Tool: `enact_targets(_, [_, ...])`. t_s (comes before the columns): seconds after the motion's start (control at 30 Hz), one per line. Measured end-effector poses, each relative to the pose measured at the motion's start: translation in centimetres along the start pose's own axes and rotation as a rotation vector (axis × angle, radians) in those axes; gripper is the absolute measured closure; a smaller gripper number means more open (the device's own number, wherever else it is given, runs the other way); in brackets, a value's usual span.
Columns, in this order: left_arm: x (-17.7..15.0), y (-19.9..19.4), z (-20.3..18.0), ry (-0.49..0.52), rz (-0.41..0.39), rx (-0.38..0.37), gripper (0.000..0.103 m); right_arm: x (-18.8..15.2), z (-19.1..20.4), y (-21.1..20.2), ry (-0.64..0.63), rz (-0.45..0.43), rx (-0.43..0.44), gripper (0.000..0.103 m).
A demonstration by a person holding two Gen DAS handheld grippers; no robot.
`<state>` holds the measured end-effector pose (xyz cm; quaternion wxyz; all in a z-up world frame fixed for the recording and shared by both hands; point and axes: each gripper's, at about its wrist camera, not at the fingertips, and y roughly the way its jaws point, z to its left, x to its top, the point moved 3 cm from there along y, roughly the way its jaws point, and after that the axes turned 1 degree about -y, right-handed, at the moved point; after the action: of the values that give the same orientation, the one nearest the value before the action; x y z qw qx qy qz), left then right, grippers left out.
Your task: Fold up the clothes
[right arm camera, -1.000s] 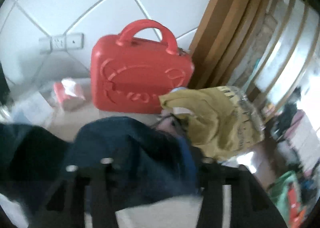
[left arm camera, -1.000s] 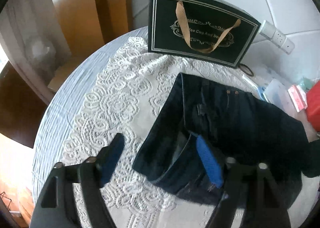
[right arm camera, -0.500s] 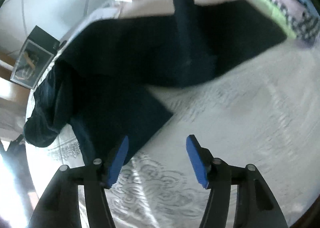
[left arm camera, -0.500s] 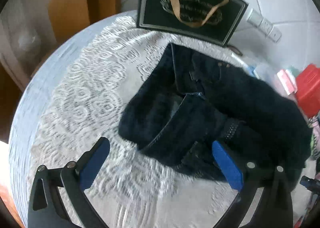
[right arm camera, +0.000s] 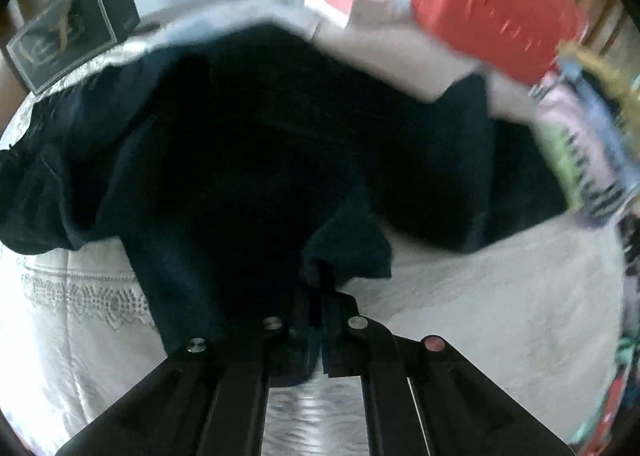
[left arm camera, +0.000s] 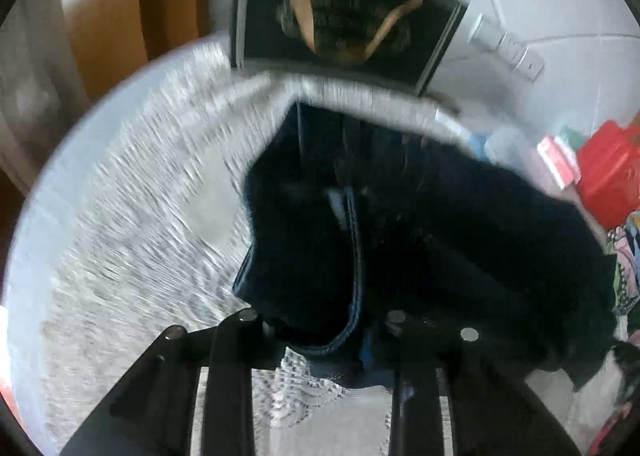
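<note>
Dark blue jeans (left arm camera: 420, 240) lie crumpled on a white lace tablecloth (left arm camera: 132, 240). In the left wrist view my left gripper (left arm camera: 320, 330) has its fingers partly closed around a stitched edge of the jeans at the near side. In the right wrist view the jeans (right arm camera: 240, 144) spread across the middle, and my right gripper (right arm camera: 320, 288) is shut tight on a fold of the dark fabric. Both views are blurred by motion.
A dark gift bag (left arm camera: 348, 28) with a tan ribbon handle stands at the back by the tiled wall. A red case (right arm camera: 500, 0) and a red-white box (right arm camera: 344, 0) sit at the back right. Colourful clothes (right arm camera: 584, 160) pile at the right.
Both grippers were open above the jeans half a second ago; now both have moved down and closed onto the fabric. The right one came in from the near edge.
</note>
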<state>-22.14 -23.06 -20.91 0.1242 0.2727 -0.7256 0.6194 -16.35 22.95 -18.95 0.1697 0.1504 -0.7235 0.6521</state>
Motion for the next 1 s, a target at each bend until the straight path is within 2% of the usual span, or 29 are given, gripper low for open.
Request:
enact_targets(0.17, [0.6,-6.5,3.2,-0.058,-0.091,0.013,0.078,1.8,-5.6,-7.9,0.076,-0.18,-0.083,0.099])
enact_targets(0.33, [-0.9,-12.5,6.5,-0.124,-0.057,0.001,0.078,1.8,-10.4,-13.8,0.109,-0.25,-0.083,0.099])
enact_targets(0.43, [-2.4,-14.8,7.0,-0.169,-0.026,0.005,0.078,1.3,-11.3,-15.2,0.084,-0.232,-0.035,0.099])
enact_targets(0.5, [-3.0,-15.0,6.4,-0.153,-0.018,0.033,0.078,1.3,-11.6,-14.5,0.074,-0.203,-0.005,0.099])
enact_targets(0.6, [-2.5,-12.3,5.7,-0.153,0.003,0.073,0.078,2.2,-11.7,-10.7,0.076,-0.15,0.043,0.099])
enact_targets(0.63, [-2.3,-11.1,5.5,-0.158,0.012,0.091,0.078,2.6,-11.8,-9.4,0.077,-0.133,0.059,0.095])
enact_targets(0.73, [-1.6,-7.7,5.2,-0.171,0.038,0.147,0.078,3.5,-11.9,-5.6,0.08,-0.08,0.106,0.074])
enact_targets(0.77, [-1.4,-6.6,5.1,-0.174,0.046,0.165,0.078,3.6,-12.1,-5.0,0.093,-0.075,0.118,0.073])
enact_targets(0.8, [-1.3,-6.1,5.2,-0.172,0.051,0.178,0.078,3.3,-12.5,-5.0,0.114,-0.082,0.129,0.072])
enact_targets(0.87, [-1.2,-5.3,5.5,-0.174,0.06,0.188,0.078,2.2,-13.4,-5.1,0.146,-0.087,0.143,0.063])
enact_targets(1.0, [-1.3,-4.5,6.0,-0.168,0.073,0.179,0.078,-1.5,-15.1,-4.2,0.158,-0.029,0.13,0.06])
